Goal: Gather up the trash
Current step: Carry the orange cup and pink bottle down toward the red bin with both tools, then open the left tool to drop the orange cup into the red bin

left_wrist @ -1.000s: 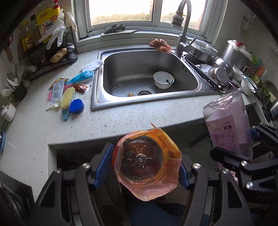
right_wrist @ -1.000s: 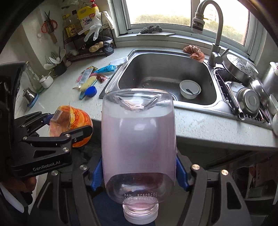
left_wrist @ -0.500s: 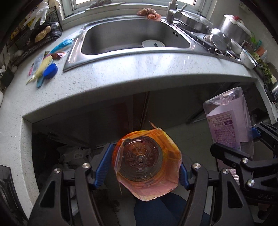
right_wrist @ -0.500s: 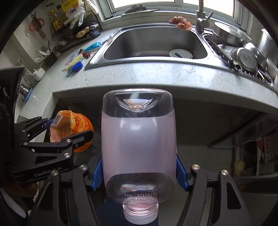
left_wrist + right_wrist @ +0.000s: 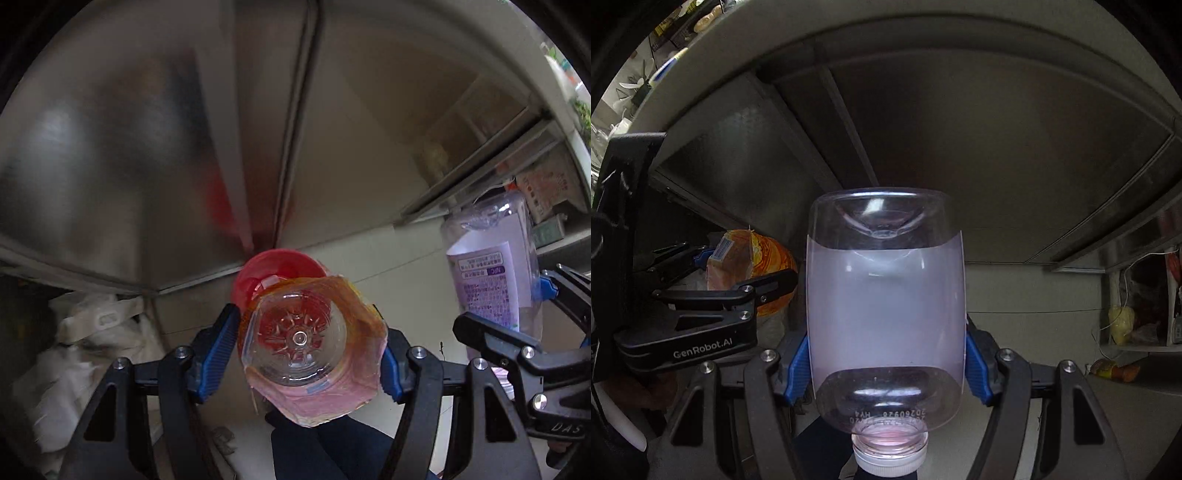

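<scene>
Left claw (image 5: 308,354) is clamped on an orange-labelled bottle (image 5: 312,350), base toward the camera, blue pads (image 5: 214,350) pressed to both its sides. The label is loose and crumpled around the clear body. A red bin (image 5: 275,273) sits directly beyond the bottle, its rim partly covered by it, standing on the pale floor (image 5: 388,258) at the foot of a metal cabinet (image 5: 147,147). White bags (image 5: 92,343) lie heaped to the left under the cabinet.

Right claw (image 5: 886,358) is clamped on a clear bottle (image 5: 884,295) with a pale purple label, held cap toward the camera, white cap (image 5: 890,456) lowest in frame. Blue pads (image 5: 975,365) bear on both flanks. The bottle appears empty; a pink trace shows at the neck.

In the right wrist view the left claw and its orange bottle sit to the left, near but apart from the clear bottle. In the left wrist view the clear bottle stands to the right, well clear of the bin. An open shelf (image 5: 1137,332) with clutter lies at far right.
</scene>
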A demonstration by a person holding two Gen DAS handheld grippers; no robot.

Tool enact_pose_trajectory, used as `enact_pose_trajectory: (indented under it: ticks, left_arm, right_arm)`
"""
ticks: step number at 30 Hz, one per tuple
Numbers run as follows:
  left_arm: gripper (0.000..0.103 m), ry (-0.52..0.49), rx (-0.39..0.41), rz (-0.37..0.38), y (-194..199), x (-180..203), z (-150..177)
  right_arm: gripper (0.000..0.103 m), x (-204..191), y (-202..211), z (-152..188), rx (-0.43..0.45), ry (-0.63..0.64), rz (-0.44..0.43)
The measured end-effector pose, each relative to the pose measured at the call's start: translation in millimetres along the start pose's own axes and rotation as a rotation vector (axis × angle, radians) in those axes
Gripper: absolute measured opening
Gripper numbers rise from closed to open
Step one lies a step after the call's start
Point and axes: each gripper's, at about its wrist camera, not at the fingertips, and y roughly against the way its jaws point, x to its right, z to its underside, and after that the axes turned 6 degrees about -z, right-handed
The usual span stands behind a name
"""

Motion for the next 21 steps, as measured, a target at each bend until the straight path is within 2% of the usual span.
enact_pose_trajectory:
  ticks: [5, 9, 10, 12, 13, 21]
  left_arm:
    - [0.064, -0.016, -0.042, 0.010, -71.1, 3.8, 2.9]
    - [0.066, -0.061, -0.048, 0.006, -103.1, 8.2, 4.4]
    - [0.067, -0.066, -0.053, 0.007, -108.2, 7.3, 4.3]
    - [0.080, -0.067, -0.060, 0.005, -114.6, 8.6, 4.1]
    - [0.083, -0.067, -0.058, 0.007, -115.9, 8.7, 3.4]
    - [0.087, -0.084, -0.060, -0.003, -114.8, 11.7, 5.0]
  right_arm:
    - [0.066, 31.6, -57.4, 12.1, -0.030, -0.028, 0.018]
    - [0.066, 49.9, -83.2, 23.6, -0.042, -0.057, 0.029]
    - [0.066, 53.4, -87.3, 26.3, -0.048, -0.065, 0.029]
    - [0.066, 58.3, -91.2, 30.7, -0.057, -0.073, 0.033]
    - [0.066, 60.0, -91.1, 33.0, -0.060, -0.074, 0.035]
    - [0.066, 46.0, -87.6, 36.0, -0.076, -0.070, 0.052]
